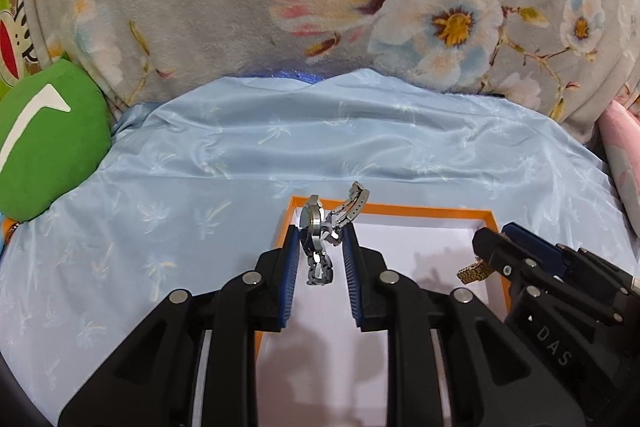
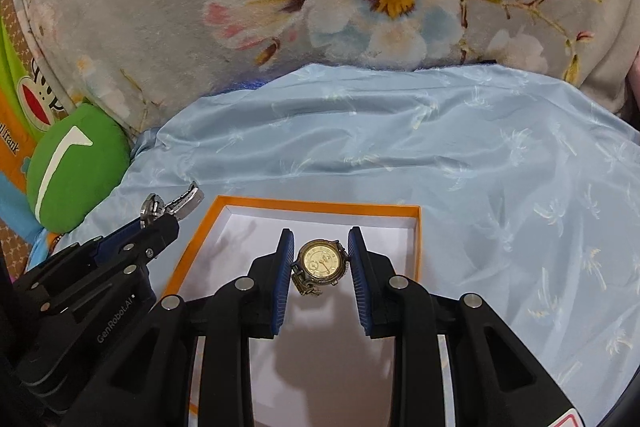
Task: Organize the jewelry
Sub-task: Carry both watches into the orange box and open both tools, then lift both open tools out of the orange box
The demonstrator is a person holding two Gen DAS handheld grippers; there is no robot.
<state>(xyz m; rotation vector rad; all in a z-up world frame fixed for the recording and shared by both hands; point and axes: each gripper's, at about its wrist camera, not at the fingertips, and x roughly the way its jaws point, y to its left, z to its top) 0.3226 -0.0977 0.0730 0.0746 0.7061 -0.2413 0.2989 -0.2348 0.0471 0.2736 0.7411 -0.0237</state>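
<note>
One grey flowered blanket (image 1: 200, 7) filled the back of both views, and one light blue sheet (image 1: 200, 155) lay before it. One green cushion (image 2: 76, 167) sat at the left. One orange box (image 2: 320, 205) with a white floor rested on the sheet. Only the right wrist view showed the dial of the gold watch (image 2: 322, 261), pinched in the nearly closed right tool (image 2: 319, 255) above the box. The left wrist view showed the silver watch (image 1: 316, 231) edge-on, clamped in the nearly closed left tool (image 1: 320, 243). There were two watches and two tools.
</note>
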